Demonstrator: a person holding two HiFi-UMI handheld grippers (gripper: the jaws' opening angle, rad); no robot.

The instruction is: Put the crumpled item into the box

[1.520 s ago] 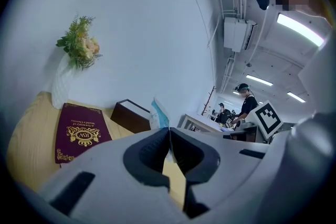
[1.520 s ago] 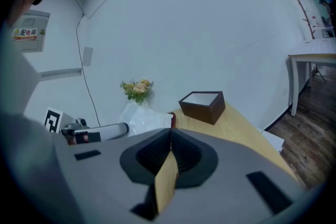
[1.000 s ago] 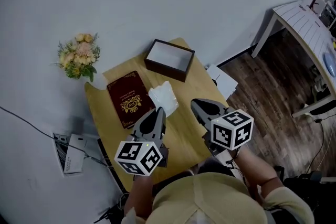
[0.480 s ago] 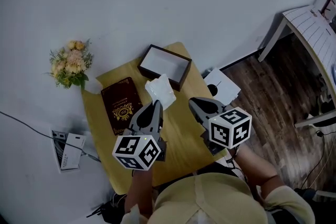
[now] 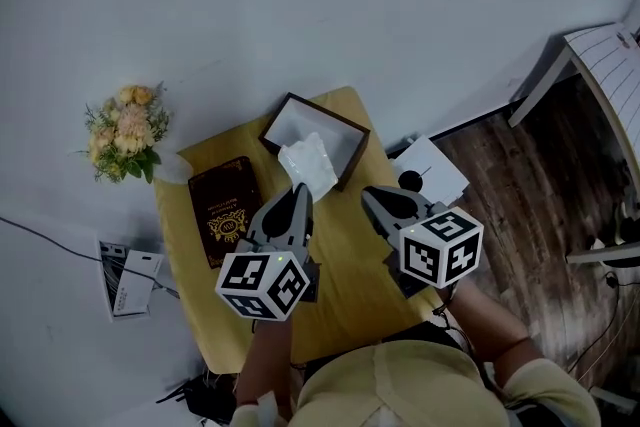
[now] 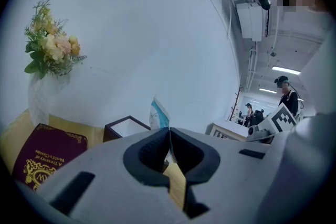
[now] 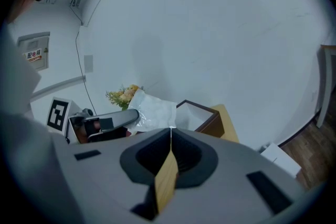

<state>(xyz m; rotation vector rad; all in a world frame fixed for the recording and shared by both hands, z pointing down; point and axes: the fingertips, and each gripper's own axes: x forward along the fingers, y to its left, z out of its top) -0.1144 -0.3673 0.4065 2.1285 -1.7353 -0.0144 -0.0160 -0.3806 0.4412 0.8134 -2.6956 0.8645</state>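
A dark brown box (image 5: 345, 128) with a white inside stands open at the far end of the small yellow table (image 5: 345, 265). My left gripper (image 5: 298, 192) is shut on the crumpled white item (image 5: 308, 165) and holds it up over the box's near rim. In the left gripper view the crumpled item (image 6: 159, 113) pokes up above the closed jaws of my left gripper (image 6: 169, 128), with the box (image 6: 125, 127) just behind. My right gripper (image 5: 376, 198) hovers to the right, shut and empty. Its own view shows the crumpled item (image 7: 153, 110), the box (image 7: 202, 116) and the left gripper (image 7: 105, 123).
A maroon book (image 5: 222, 210) lies on the table's left half. Flowers (image 5: 120, 130) stand at the far left corner. On the floor are a white sheet (image 5: 435, 170), a small device (image 5: 128, 280) and a cable. A white slatted table (image 5: 612, 65) is at far right.
The left gripper has lifted the crumpled item off the table beside the book and carried it forward to the box's near rim. The right gripper has stayed in place.
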